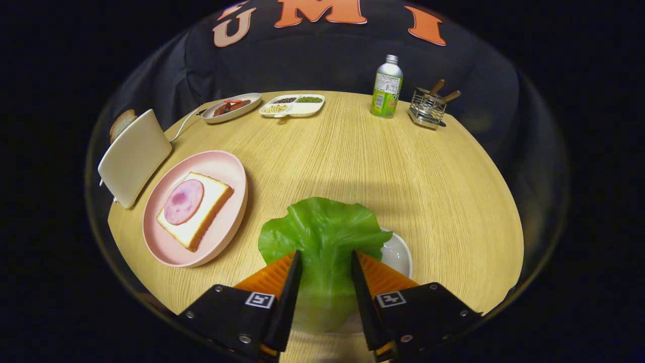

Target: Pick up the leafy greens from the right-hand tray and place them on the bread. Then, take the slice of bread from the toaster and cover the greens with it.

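Leafy greens [325, 237], a ruffled, glossy lettuce leaf, lie between the two orange ribbed fingers [272, 275] of the claw [326, 259]. The fingers stand partly apart along the leaf's sides; whether they press it cannot be told. Under the leaf sits a small white tray [399, 254] on the round wood-grain desk [383, 166]. Left of the fingers, a pink plate [221, 166] carries square bread [214, 199] topped with a round ham slice [184, 201]. Beyond it, a cream toaster [133, 156] holds a bread slice [121, 123].
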The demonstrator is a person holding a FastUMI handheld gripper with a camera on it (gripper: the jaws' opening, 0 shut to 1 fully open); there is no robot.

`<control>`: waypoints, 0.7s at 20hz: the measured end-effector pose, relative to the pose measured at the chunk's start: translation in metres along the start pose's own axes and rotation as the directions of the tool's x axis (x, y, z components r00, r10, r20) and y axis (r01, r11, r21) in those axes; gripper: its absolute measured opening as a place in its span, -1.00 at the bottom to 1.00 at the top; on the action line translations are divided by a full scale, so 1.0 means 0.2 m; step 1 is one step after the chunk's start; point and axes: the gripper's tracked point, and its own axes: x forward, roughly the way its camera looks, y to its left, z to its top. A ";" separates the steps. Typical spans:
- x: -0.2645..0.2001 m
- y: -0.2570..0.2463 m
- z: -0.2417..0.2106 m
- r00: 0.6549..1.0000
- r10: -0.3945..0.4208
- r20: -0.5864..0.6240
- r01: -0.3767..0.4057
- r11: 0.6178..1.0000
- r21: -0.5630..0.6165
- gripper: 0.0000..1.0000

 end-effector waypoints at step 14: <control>-0.19 0.12 0.24 0.977 0.104 0.186 -0.120 0.990 0.079 -0.94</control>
